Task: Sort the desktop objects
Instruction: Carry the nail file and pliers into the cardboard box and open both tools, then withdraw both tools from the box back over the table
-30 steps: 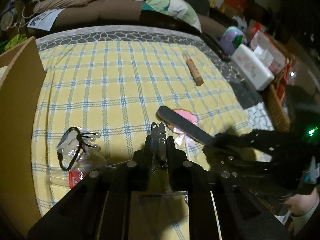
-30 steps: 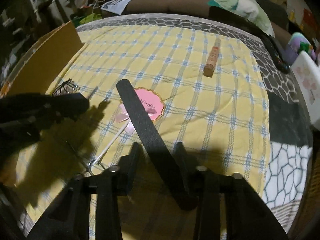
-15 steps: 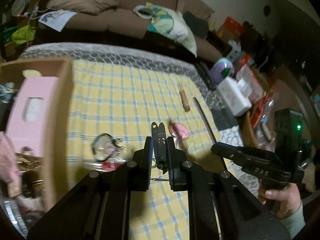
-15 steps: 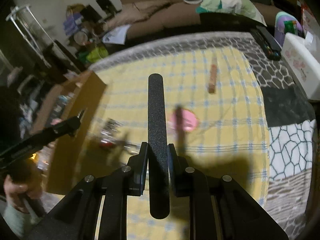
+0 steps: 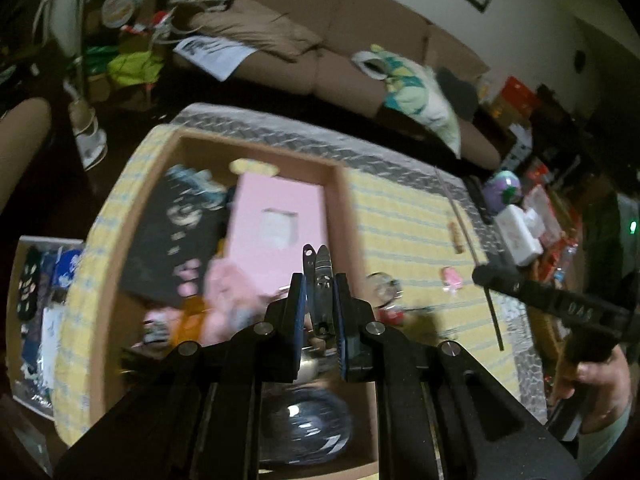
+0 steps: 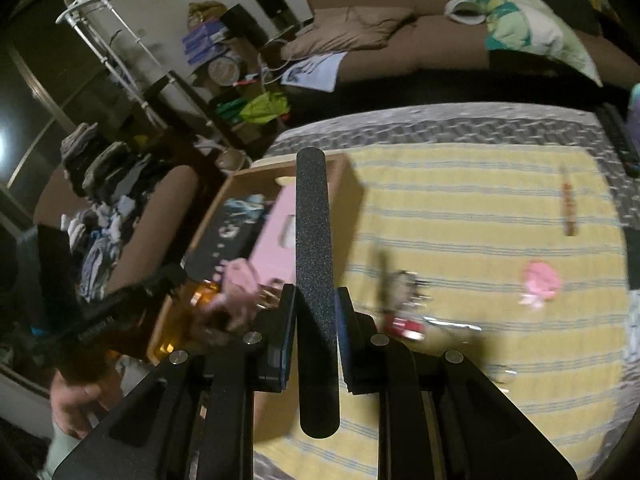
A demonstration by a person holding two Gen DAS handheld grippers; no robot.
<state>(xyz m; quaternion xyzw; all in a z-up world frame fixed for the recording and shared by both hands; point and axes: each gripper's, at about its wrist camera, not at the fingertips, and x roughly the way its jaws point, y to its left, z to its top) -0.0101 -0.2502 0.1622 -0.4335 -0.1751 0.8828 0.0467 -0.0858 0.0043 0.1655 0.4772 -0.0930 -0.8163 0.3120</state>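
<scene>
My left gripper [image 5: 319, 304] is shut on a dark metal nail clipper [image 5: 321, 280] and holds it above the open cardboard box [image 5: 340, 208]. The box holds a pink box [image 5: 276, 224], a black book and other items. My right gripper [image 6: 314, 312] is shut on a long black nail file [image 6: 314, 240] that stands upright between its fingers, above the yellow checked cloth [image 6: 480, 208] near the box's right wall [image 6: 352, 184]. In the left wrist view the right gripper [image 5: 486, 276] shows at right with the file edge-on.
On the cloth lie a brown stick [image 6: 568, 212], a pink tag [image 6: 540, 280] and a clear packet with a black hair tie and red label [image 6: 402, 304]. A sofa [image 5: 340, 40] stands behind. White containers and a basket [image 5: 520, 232] sit at the right.
Both grippers have swung left toward the cardboard box. My left gripper with the clipper has moved from beside the box to above its inside. The file stays upright in my right gripper.
</scene>
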